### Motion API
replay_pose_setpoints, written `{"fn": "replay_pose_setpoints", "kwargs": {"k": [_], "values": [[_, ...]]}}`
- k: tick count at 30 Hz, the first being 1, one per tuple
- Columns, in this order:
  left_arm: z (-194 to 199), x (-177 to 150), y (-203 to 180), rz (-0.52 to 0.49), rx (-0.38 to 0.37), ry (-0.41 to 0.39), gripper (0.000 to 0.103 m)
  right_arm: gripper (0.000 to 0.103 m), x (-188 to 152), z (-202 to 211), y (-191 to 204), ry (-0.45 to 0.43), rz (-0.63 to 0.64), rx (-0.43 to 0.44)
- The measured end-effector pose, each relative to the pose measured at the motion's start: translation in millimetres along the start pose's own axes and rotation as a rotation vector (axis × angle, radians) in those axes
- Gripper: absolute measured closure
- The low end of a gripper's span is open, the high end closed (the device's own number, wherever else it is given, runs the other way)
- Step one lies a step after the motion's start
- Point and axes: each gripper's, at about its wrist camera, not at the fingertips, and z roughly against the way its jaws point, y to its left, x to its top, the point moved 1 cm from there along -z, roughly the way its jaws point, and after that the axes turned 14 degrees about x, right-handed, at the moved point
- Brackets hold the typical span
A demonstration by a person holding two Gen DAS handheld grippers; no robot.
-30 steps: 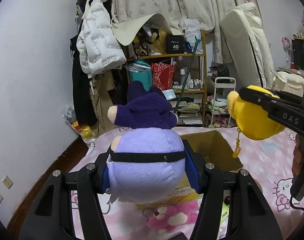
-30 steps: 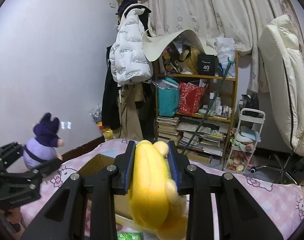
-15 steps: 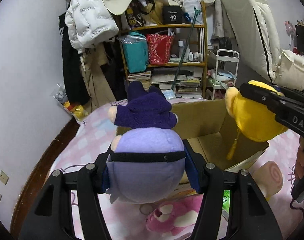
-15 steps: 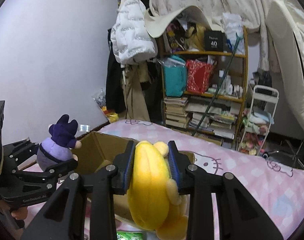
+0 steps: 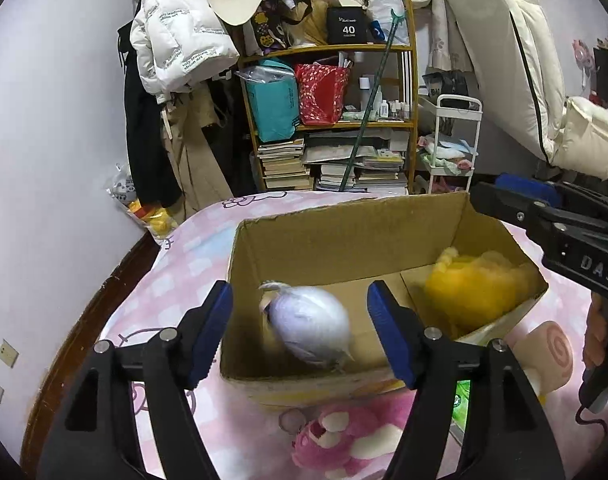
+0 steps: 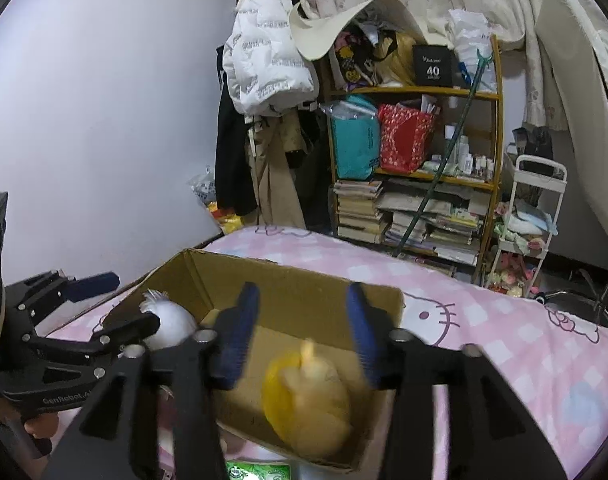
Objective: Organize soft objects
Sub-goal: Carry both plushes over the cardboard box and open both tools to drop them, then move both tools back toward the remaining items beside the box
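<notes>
Comparing with earlier: one second ago each gripper pinched a toy above the bed; now both toys lie in the cardboard box [image 5: 344, 240] and both cameras look lower into it.
Left gripper [image 5: 299, 328]: its jaws have just been opening; the blue fingers [image 5: 213, 332] are spread, and the purple plush [image 5: 310, 330] is between them in the picture but below, touching no pad.
Right gripper [image 6: 301, 338]: its jaws have just been opening too; the fingers [image 6: 237, 342] stand apart and the yellow plush [image 6: 308, 404], blurred, is under the gap, free of both pads.
Box contents: the purple plush lies at the left half of the box, its pale underside up; the yellow plush lies at the right end, at about 3 o'clock from the purple one.
Box place: it stands open on the pink checked bed sheet [image 5: 175, 280].
Outside the box: a pink plush [image 5: 344, 440] lies on the sheet at 6 o'clock from the box, just beside its near wall; a cream roll-shaped plush [image 5: 544, 356] lies at about 4 o'clock from the box; a green packet [image 5: 462, 400] is between them.
Only in left view: the pink plush, the roll plush, and a hand [image 5: 600, 332] on the right gripper's handle.
Only in right view: the whole left gripper from the side at 9 o'clock, and the purple plush partly hidden behind it.
</notes>
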Motion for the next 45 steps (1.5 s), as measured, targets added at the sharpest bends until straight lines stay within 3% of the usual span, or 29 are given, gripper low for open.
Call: {"fn": "replay_pose_setpoints", "kwargs": {"k": [3, 6, 9, 12, 16, 19, 30, 45], "values": [[2.7, -2.8, 4.2, 0.012, 0.027, 0.007, 0.02, 0.038, 1.6, 7.0, 3.4, -0.008, -0.005, 0.0], [8.5, -2.3, 7.4, 0.013, 0.025, 0.016, 0.018, 0.029, 0.5, 15.9, 6.5, -0.012, -0.009, -0.009], [15.8, -1.6, 10.9, 0.022, 0.026, 0.009, 0.01, 0.024, 1.2, 22.8, 8.9, -0.007, -0.01, -0.021], [24.2, -3.4, 14.1, 0.026, 0.029, 0.008, 0.008, 0.012, 2.4, 32.2, 13.8, -0.009, -0.006, -0.032], [38.3, -9.9, 17.0, 0.019, 0.042, 0.014, 0.007, 0.01, 5.1, 47.9, 19.7, -0.024, -0.01, -0.044], [50.3, -17.3, 20.2, 0.022, 0.035, 0.033, 0.007, 0.001, 6.1, 59.6, 25.0, -0.032, -0.008, -0.059], [89.8, -37.0, 26.9, 0.005, 0.02, 0.06, 0.007, 0.0, -4.0, 101.5, 35.8, -0.038, -0.025, -0.101], [93.7, -71.1, 17.2, -0.058, 0.015, 0.2, 0.007, 0.0, -39.1, 128.2, 41.5, 0.043, -0.105, -0.146]]}}
